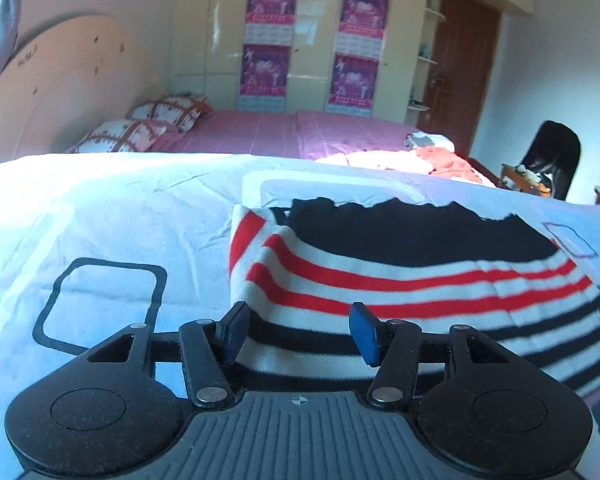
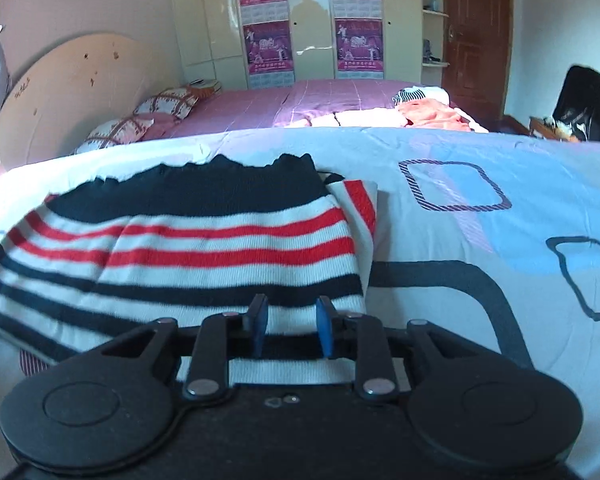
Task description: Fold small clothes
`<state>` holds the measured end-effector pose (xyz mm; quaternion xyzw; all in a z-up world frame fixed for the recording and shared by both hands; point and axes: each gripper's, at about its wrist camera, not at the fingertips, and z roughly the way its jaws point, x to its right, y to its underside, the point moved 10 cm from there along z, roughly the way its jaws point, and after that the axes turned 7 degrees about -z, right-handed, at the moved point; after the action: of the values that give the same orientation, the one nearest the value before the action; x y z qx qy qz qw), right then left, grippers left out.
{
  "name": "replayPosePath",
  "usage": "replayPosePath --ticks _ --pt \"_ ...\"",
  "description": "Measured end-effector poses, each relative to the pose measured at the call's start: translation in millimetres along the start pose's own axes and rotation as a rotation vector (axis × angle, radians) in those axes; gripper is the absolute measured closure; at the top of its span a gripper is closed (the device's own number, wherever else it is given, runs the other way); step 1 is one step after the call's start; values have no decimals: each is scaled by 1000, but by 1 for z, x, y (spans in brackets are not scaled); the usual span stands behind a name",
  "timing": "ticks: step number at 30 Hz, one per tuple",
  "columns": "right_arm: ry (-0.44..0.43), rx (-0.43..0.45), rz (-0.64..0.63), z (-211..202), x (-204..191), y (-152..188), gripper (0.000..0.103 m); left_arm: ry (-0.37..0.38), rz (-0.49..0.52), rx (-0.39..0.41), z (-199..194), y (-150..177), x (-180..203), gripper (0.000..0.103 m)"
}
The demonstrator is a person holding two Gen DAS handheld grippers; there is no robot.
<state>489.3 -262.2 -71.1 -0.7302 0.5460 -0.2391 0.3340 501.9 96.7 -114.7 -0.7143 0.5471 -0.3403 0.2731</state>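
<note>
While the left gripper (image 1: 300,330) waits with fingers spread wide, the striped sweater (image 1: 400,272) lies flat between and beyond them. Seen from the right gripper (image 2: 292,328), fingers are apart too, at the sweater's near hem. It looks soft and floppy; pinch that hem's corners.

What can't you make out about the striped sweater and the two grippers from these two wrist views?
- Striped sweater: its near hem is hidden behind the left gripper in the left wrist view, and behind the right gripper in the right wrist view.
- Sleeves and neckline: not identifiable in either view.
- Clothes pile on the pink bed: too small to identify.
</note>
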Motion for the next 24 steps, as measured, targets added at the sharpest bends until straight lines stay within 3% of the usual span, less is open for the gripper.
replayPosePath --ticks 3,8,11,13,14,16,17,19,24 --pt "-37 26 -14 -7 -7 -5 76 0 -79 5 -11 7 -9 48" --pt "-140 20 -20 -15 -24 7 79 20 -288 -42 -51 57 -28 48" --pt "-169 15 -23 -12 -38 15 81 58 -429 -114 -46 85 -33 48" --pt "-181 4 -24 -9 -47 17 81 72 -516 -95 -42 91 -35 48" --pt "-185 -1 -23 -8 -52 17 81 88 -558 -93 -39 91 -35 45" --pt "-194 0 -27 -10 -60 15 79 147 -664 -81 -33 88 -34 20" --pt "-195 1 -31 -11 -64 14 79 170 -710 -79 -30 87 -31 20" --pt "-189 -2 -34 -12 -69 12 79 204 -741 -91 -20 88 -21 20" --pt "-154 -7 21 -23 -74 7 83 245 -794 -15 -6 84 -16 20"
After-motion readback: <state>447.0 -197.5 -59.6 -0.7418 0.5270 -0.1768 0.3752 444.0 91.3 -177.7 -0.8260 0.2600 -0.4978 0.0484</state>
